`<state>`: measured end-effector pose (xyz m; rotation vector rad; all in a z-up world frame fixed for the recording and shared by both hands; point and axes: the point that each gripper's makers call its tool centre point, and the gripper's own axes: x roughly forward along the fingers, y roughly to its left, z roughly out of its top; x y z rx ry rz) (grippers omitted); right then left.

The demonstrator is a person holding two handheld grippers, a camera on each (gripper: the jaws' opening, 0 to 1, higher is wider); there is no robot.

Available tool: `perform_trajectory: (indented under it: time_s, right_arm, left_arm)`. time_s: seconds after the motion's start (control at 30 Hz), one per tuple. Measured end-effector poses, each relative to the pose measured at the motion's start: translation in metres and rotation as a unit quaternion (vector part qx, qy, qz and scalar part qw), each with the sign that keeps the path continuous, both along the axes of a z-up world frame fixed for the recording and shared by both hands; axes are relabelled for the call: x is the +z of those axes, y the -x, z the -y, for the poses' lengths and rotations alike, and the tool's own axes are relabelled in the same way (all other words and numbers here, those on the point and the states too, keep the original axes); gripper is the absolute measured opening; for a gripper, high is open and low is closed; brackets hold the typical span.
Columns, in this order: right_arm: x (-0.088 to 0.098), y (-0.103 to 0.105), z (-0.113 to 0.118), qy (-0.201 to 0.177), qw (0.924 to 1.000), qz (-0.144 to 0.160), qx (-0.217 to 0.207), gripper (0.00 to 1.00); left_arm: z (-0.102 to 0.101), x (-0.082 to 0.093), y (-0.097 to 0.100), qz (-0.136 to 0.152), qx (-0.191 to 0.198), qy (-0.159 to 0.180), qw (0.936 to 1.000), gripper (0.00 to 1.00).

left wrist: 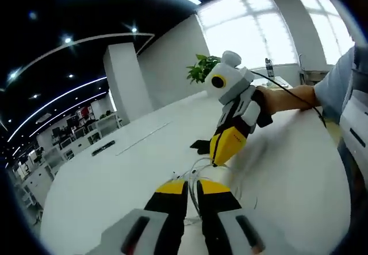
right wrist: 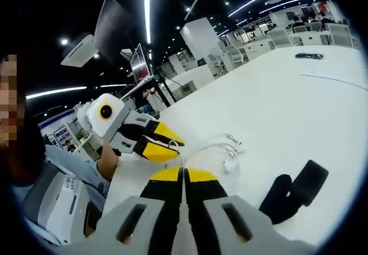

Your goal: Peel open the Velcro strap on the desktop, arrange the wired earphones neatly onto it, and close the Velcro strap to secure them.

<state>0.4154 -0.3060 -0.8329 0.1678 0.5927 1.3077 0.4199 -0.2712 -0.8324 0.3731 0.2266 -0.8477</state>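
On a white desk [right wrist: 299, 111], left tongs [left wrist: 192, 187] and right tongs [right wrist: 184, 174] pinch the wired earphones [right wrist: 221, 151], a loose white coil just beyond both tips; light and limp, the cable is best taken mid-loop. The black Velcro strap [right wrist: 293, 192] lies rightward, long axis running obliquely away from the right tongs
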Motion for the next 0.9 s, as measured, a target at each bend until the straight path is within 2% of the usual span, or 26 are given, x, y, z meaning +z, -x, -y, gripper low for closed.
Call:
perform_trajectory:
  time_s: [0.2, 0.73, 0.9]
  right_arm:
    - [0.0008, 0.0023, 0.0005, -0.005, 1.0000, -0.007, 0.000, 0.04]
    - [0.0008, -0.0004, 0.0003, -0.016, 0.9997, -0.018, -0.002, 0.04]
    - [0.0001, 0.0001, 0.0000, -0.011, 0.9999, 0.000, -0.003, 0.04]
  left_arm:
    - [0.0009, -0.0001, -0.0003, 0.014, 0.002, -0.006, 0.9999, 0.09]
    - [0.0007, -0.0024, -0.0022, 0.022, 0.005, -0.004, 0.9997, 0.07]
    - [0.0001, -0.0043, -0.0022, 0.020, 0.007, 0.002, 0.9998, 0.06]
